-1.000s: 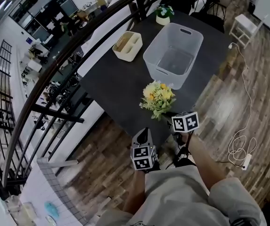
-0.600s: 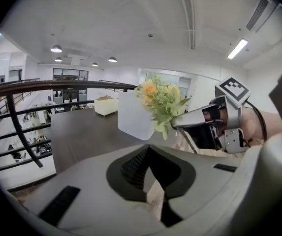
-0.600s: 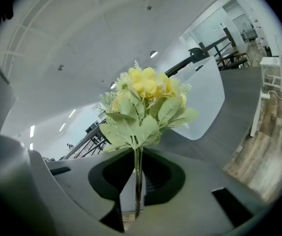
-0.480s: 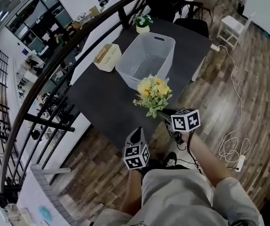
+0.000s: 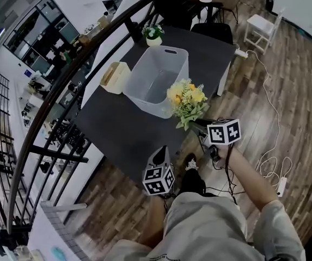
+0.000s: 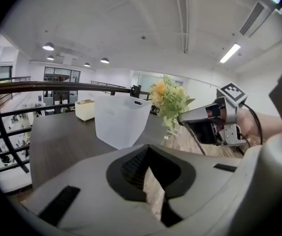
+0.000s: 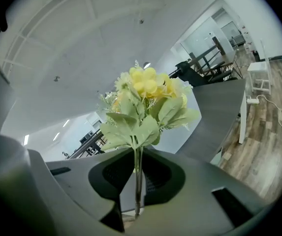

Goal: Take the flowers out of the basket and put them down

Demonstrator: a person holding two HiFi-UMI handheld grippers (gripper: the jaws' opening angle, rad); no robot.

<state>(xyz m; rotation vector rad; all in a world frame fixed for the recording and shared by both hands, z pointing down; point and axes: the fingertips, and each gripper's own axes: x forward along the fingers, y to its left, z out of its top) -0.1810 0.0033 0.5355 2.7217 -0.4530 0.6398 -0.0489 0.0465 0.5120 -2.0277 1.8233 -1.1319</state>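
The bunch of yellow flowers (image 5: 187,101) with green leaves is out of the translucent white basket (image 5: 156,80) and hangs upright in the air by the basket's near right corner, over the right edge of the dark table (image 5: 117,129). My right gripper (image 5: 199,128) is shut on its thin stems, as the right gripper view shows with the flowers (image 7: 145,107) rising from the right gripper (image 7: 138,191). My left gripper (image 5: 161,154) hovers low at the table's near edge, shut and empty. In the left gripper view the left gripper (image 6: 153,186) faces the basket (image 6: 121,124) and the flowers (image 6: 169,100).
A beige caddy (image 5: 115,76) and a small potted plant (image 5: 153,35) stand on the table beyond the basket. A dark railing (image 5: 63,86) runs along the left. On the wooden floor to the right are a white stool (image 5: 259,26) and a cable (image 5: 275,162).
My right gripper has carried the flowers to the right and upward, from in front of the basket to beside its right corner. The left gripper has shifted slightly along the table's near edge.
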